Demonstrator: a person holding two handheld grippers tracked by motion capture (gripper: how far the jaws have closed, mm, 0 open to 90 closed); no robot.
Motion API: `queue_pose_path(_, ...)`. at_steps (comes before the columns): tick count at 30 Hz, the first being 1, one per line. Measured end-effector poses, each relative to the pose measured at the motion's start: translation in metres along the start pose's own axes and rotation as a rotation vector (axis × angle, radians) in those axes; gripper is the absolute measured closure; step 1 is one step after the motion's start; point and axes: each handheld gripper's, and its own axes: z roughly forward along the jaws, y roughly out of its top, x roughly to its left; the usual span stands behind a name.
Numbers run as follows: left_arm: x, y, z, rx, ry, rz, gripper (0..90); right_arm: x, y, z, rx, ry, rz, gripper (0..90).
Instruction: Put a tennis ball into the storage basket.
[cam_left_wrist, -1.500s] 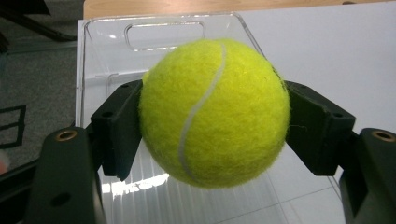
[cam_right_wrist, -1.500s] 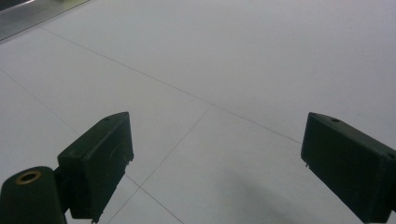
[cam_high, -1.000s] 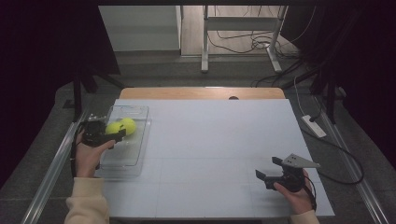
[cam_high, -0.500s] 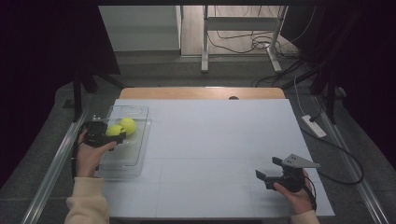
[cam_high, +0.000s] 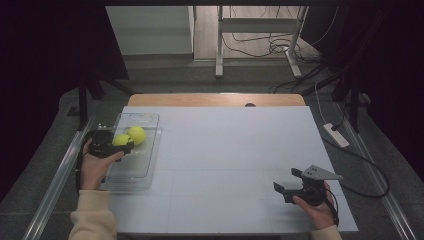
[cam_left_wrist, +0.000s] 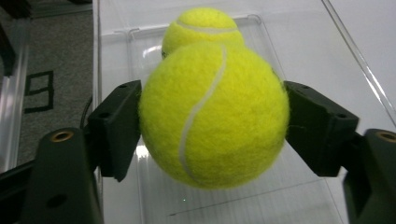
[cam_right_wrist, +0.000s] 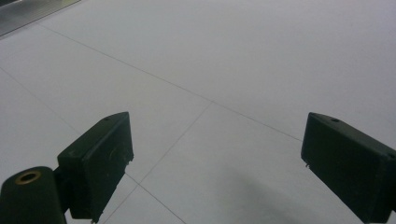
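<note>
A yellow tennis ball (cam_left_wrist: 212, 114) sits between the jaws of my left gripper (cam_high: 116, 145), low over the left side of a clear plastic tray (cam_high: 131, 172). The jaws have just been opening. Their pads (cam_left_wrist: 119, 128) now stand right at the ball's sides, and the ball looks round, not squeezed. A second tennis ball (cam_high: 137, 134) rests in the tray just beyond the first one (cam_high: 121, 140). My right gripper (cam_high: 289, 184) hovers open over the bare table near the front right, with nothing between its jaws.
The white table top (cam_high: 230, 150) spreads between the two hands. A metal rail (cam_high: 55, 180) runs along the table's left side. A power strip (cam_high: 336, 135) and cables lie on the floor to the right.
</note>
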Motion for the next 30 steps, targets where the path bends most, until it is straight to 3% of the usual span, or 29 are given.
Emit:
queue_pose_path(4,-0.002,0.002,-0.007,-0.043,-0.037,-0.005,16.1,0.000,0.000,0.000,0.001,-0.003,0.001,9.0)
queue_pose_path(12,-0.001,0.004,-0.013,-0.093,-0.109,-0.035,15.1,0.000,0.000,0.000,0.002,0.001,-0.001,8.9)
queue_pose_path(17,-0.003,0.005,-0.019,-0.146,-0.151,-0.032,15.1,0.000,0.000,0.001,0.003,0.000,-0.001,8.9)
queue_pose_path(24,-0.009,0.006,-0.026,-0.214,-0.206,0.031,14.1,-0.001,0.000,0.001,0.004,-0.001,-0.001,8.9)
queue_pose_path(30,-0.013,0.006,-0.028,-0.239,-0.232,0.051,14.2,-0.002,0.000,0.001,0.001,0.002,0.002,8.9)
